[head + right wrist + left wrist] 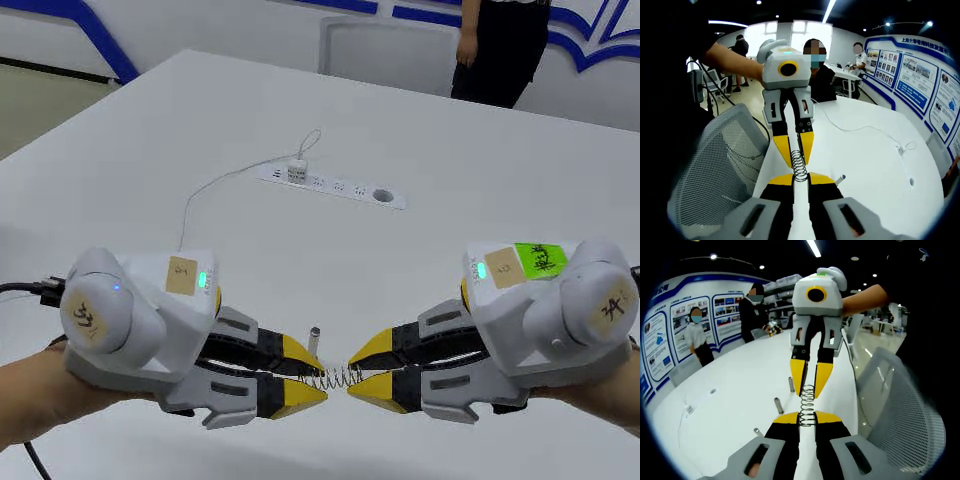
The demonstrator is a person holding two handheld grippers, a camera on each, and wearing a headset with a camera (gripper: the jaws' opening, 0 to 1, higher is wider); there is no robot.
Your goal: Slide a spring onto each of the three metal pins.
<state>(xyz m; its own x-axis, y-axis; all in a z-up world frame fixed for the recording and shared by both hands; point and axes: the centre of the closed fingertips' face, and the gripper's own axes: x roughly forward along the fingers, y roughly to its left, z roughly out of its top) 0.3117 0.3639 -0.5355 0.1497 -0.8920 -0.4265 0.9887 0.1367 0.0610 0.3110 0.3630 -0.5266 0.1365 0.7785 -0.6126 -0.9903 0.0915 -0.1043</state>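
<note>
A small metal spring (340, 377) hangs level just above the white table (420, 260), stretched between my two grippers. My left gripper (322, 382) is shut on its left end and my right gripper (352, 378) on its right end, yellow tips facing each other. One upright metal pin (314, 340) stands just behind the spring. In the left gripper view the spring (807, 407) runs from my left gripper (807, 419) up to the right gripper (810, 385), with three pins (778, 405) in a row to the left. The right gripper view shows the spring (799, 167) and one pin (840, 179).
A white power strip (330, 186) with a plugged charger (297, 171) and a thin cable lies mid-table. A chair (385, 55) and a standing person (500, 45) are at the far edge. A grey mesh chair (900, 405) stands beside the table's near edge.
</note>
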